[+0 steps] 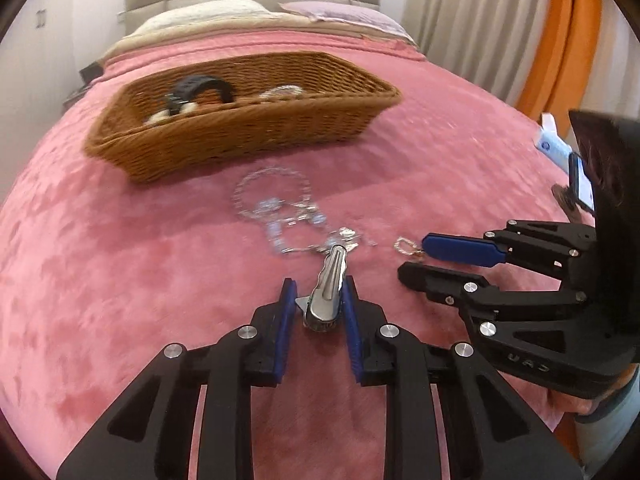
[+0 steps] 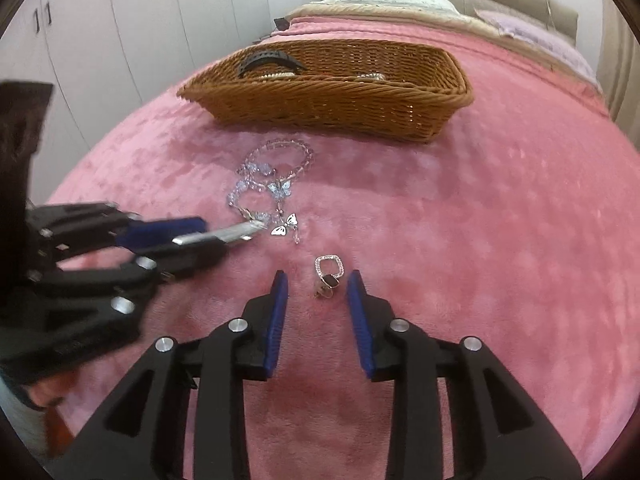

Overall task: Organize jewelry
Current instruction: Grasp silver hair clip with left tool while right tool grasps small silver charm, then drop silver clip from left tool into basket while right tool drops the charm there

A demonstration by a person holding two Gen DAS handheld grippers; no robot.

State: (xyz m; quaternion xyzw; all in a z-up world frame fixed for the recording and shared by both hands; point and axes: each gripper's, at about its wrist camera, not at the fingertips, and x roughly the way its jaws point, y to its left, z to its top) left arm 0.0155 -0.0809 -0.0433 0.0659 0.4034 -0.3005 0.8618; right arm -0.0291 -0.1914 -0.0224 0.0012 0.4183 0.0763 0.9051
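Left wrist view: your left gripper (image 1: 318, 290) is clamped on a metal clip (image 1: 326, 292) whose tip touches the bracelets (image 1: 280, 212) lying on the blanket (image 1: 120, 280) before the basket (image 1: 240, 128); right wrist view: your right gripper (image 2: 316, 286) is released, fingers (image 2: 278, 312) straddling the earring (image 2: 329, 274) without touching it.

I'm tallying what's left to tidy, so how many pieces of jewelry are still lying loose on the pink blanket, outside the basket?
2, not counting the metal clip the left gripper holds: a beaded butterfly chain before the basket, and a small earring between the right gripper fingers.
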